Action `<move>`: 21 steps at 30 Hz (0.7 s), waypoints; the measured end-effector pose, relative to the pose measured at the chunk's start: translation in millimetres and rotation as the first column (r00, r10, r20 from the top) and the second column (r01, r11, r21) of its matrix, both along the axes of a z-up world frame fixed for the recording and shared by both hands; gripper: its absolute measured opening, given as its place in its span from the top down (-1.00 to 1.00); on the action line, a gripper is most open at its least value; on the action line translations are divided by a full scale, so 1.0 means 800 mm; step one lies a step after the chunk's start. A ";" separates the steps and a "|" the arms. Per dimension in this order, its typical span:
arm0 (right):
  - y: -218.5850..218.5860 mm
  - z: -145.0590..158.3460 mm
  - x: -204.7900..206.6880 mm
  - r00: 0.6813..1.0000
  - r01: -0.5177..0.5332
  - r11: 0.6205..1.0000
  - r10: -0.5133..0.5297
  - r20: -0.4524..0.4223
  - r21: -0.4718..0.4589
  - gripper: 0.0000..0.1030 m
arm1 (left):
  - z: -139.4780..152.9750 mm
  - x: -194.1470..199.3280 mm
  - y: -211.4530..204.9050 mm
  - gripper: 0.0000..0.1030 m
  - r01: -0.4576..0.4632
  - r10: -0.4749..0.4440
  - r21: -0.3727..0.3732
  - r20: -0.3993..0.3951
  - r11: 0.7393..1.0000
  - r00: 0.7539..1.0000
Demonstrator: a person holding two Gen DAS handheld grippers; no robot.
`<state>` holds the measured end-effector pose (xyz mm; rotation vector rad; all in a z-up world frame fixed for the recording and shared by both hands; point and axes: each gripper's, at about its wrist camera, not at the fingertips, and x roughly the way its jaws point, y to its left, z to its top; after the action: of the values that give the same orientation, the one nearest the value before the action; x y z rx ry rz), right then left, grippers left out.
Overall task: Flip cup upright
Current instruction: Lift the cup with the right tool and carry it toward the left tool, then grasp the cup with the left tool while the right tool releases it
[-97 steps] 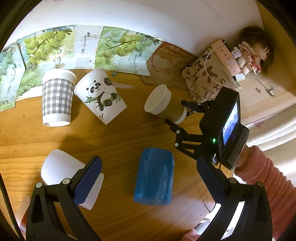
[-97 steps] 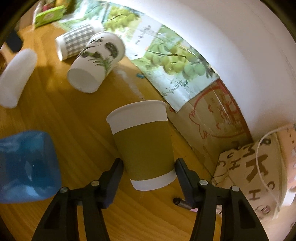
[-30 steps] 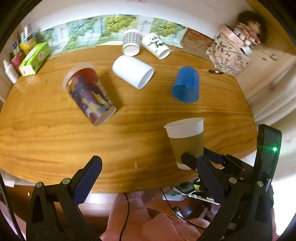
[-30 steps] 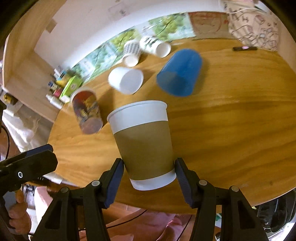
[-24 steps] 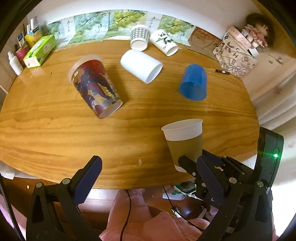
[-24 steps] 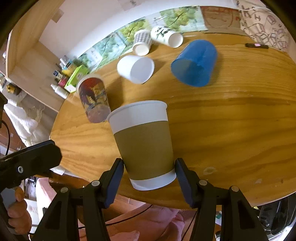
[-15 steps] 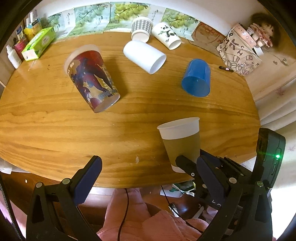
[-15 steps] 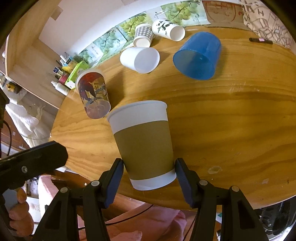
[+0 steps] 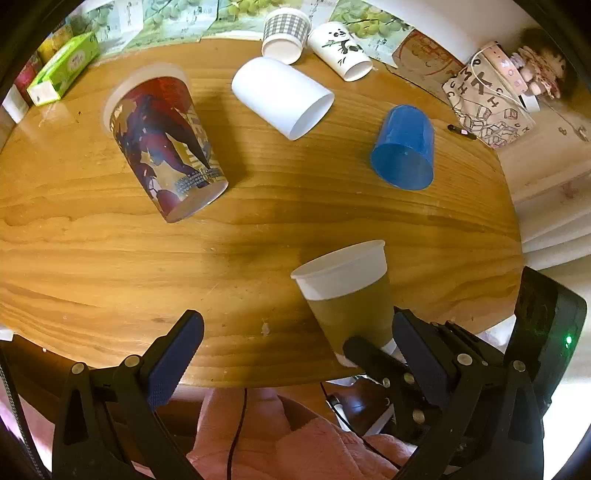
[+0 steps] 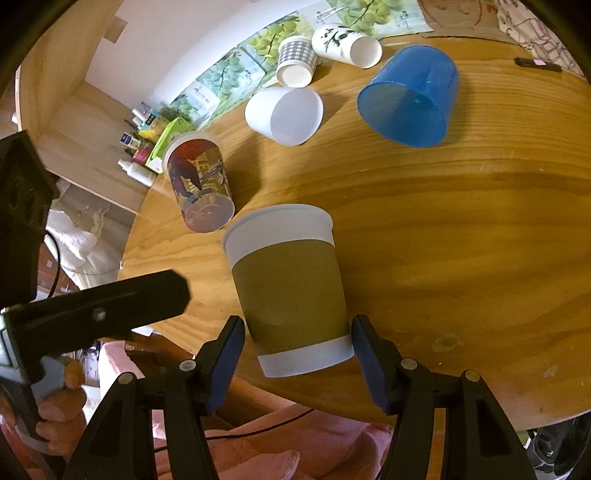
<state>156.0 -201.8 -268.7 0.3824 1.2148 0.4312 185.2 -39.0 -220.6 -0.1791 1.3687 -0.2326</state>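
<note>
- The brown-sleeved paper cup (image 10: 288, 291) is clamped low on its body between the two fingers of the right gripper (image 10: 297, 354), rim up, near the table's near edge; whether its base touches the wood cannot be told
- The wooden table (image 9: 258, 229) has a curved near edge, and just past it lies the person's pink-clothed lap (image 9: 295, 443)
- Bare wood stretches left and right of the held cup; the widest free patch runs across the middle of the table, between that cup and the cups farther back
- Farther back lie a blue plastic cup (image 10: 410, 99) and a plain white cup (image 10: 284, 114), both on their sides with mouths toward the camera
- A printed comic-figure cup (image 9: 162, 144) stands mouth down at the left; lettering on it is too small to read
- By the back wall sit a checked cup (image 9: 286, 33) and a panda cup (image 9: 340, 50); behind them, grape-printed cardboard (image 9: 184, 14) carries characters I cannot read
- A green box (image 9: 62, 68) sits at the far left edge, a letter-printed bag (image 9: 484, 107) at the far right, showing "C" and "H"
- The left gripper (image 9: 291, 343) is held off the near edge, fingers spread wide with nothing between them, beside the right gripper
</note>
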 end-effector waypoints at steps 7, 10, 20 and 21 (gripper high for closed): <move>-0.003 0.006 -0.001 0.999 -0.044 0.999 0.044 -0.003 0.018 -0.36 | -0.014 0.016 -0.002 -0.97 -0.011 0.010 -0.012 -0.037 1.000 0.999; -0.006 0.007 -0.002 0.999 -0.045 0.999 0.045 -0.006 0.010 -0.36 | -0.020 0.022 -0.003 -0.97 -0.013 0.012 -0.020 -0.055 1.000 0.998; -0.022 0.000 0.012 1.000 -0.012 1.000 0.012 -0.027 0.004 -0.36 | -0.037 0.036 -0.002 -0.97 0.016 -0.020 -0.034 -0.124 0.999 0.992; -0.023 -0.001 0.013 0.999 -0.011 1.000 0.011 -0.030 0.007 -0.36 | -0.039 0.037 -0.001 -0.97 0.013 -0.017 -0.035 -0.133 0.999 0.991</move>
<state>166.5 -219.9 -269.5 0.3891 1.2454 0.4403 214.9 -39.4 -252.0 -0.2162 1.5001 -0.2602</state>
